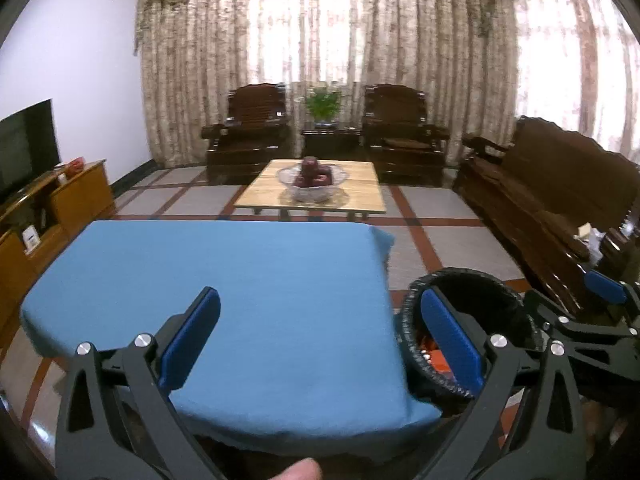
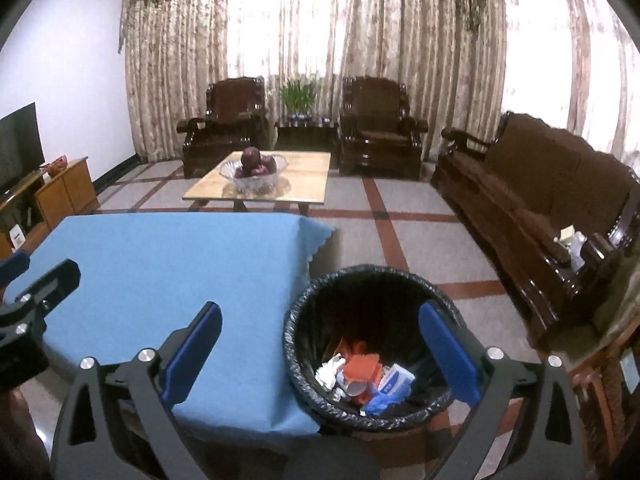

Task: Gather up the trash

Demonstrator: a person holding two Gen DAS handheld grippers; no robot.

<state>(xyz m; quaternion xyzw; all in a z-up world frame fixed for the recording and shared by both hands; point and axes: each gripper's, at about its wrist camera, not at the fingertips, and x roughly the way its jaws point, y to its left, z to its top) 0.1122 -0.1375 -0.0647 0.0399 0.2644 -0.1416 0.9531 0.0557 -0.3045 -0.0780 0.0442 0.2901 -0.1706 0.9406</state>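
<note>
Both the left gripper (image 1: pixel 320 340) and right gripper (image 2: pixel 320 344) gape wide, holding nothing; the blue table (image 2: pixel 160 264) beside the bin (image 2: pixel 296 340) looks bare, the trash (image 2: pixel 360 376) inside; collecting seems finished; next, check for strays.

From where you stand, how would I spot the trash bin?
Find the table under the blue cloth. On the floor by its right edge stands the round bin. Unlike anything nearby, it has a crinkled black liner and holds red, white and blue scraps.
</note>
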